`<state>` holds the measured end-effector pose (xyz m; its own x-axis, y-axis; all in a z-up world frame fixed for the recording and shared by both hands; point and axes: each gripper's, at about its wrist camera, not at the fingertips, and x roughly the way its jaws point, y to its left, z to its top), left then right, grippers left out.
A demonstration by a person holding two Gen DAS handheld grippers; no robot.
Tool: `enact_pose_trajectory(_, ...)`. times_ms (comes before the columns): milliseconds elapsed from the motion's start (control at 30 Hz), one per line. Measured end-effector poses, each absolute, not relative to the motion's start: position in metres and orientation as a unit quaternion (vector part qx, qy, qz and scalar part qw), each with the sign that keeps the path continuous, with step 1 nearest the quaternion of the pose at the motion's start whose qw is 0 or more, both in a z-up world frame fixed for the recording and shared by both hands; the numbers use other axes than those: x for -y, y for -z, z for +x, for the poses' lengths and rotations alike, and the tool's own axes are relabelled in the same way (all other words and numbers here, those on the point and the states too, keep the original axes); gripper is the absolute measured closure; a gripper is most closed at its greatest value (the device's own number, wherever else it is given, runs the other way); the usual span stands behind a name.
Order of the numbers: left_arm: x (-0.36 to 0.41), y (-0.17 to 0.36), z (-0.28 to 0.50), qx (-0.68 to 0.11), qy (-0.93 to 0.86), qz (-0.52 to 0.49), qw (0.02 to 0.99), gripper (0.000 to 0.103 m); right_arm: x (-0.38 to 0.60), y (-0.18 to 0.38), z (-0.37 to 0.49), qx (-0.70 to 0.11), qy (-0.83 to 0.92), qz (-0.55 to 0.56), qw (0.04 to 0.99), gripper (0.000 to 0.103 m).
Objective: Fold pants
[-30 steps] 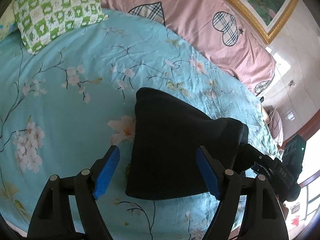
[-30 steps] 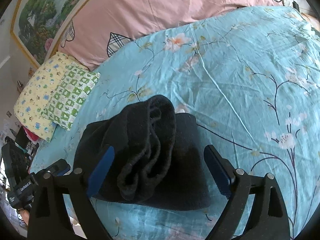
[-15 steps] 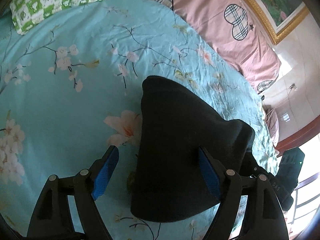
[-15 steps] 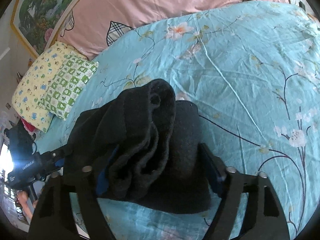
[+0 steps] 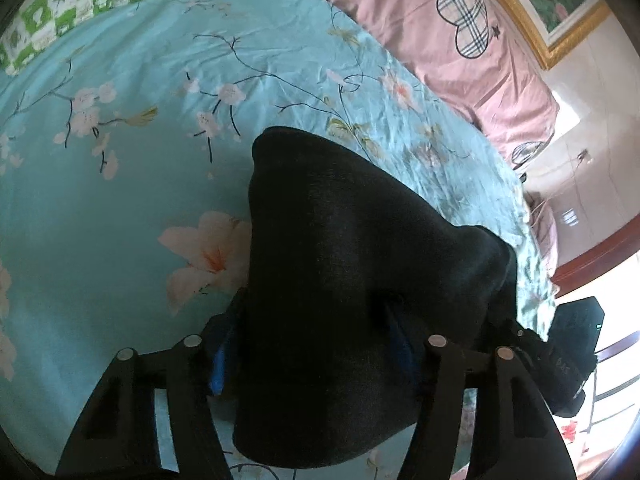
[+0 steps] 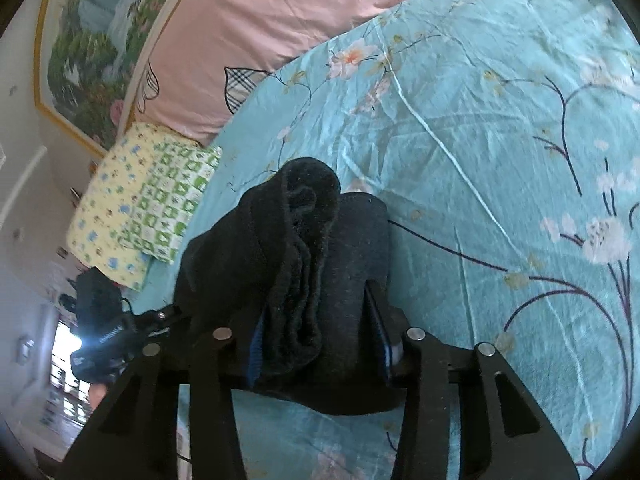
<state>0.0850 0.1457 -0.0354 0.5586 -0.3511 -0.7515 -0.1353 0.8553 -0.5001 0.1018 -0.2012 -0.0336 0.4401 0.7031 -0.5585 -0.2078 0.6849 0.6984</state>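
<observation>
The black pants (image 5: 340,264) are folded into a thick bundle on the blue floral bed sheet (image 5: 120,184). My left gripper (image 5: 312,348) is shut on one end of the bundle, its blue pads mostly hidden by cloth. In the right wrist view the pants (image 6: 304,264) show their bunched layered edges, and my right gripper (image 6: 320,340) is shut on the other end. The bundle sits slightly raised between both grippers. The right gripper's body (image 5: 560,360) shows at the left view's right edge.
A pink headboard cushion with plaid hearts (image 5: 460,40) runs along the bed's far side. A green checked pillow (image 6: 168,196) and a yellow pillow (image 6: 108,208) lie at the bed's end. A framed painting (image 6: 92,48) hangs above.
Both grippers moved forward onto the bundle and closed on its two ends; a second ago both were open with the pants lying between the fingers.
</observation>
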Motion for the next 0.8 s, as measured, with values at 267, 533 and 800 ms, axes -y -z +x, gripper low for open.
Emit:
enact_pose_trajectory(267, -0.132, 0.011, 0.079, -0.447, 0.061, -0.224, 0.864, 0.073, 0.199, 0.029, 0.099, -0.435, -0.295, 0.287, 0.801, 0.061)
enact_pose_trajectory(533, -0.132, -0.021, 0.066, -0.420, 0.057, -0.212, 0.881, 0.074, 0.197, 0.008, 0.097, -0.419, -0.303, 0.276, 0.810, 0.062)
enact_pose_trajectory(800, -0.146, -0.046, 0.058, -0.392, 0.032, -0.195, 0.898, 0.074, 0.174, -0.019, 0.111, -0.402, -0.328, 0.241, 0.820, 0.062)
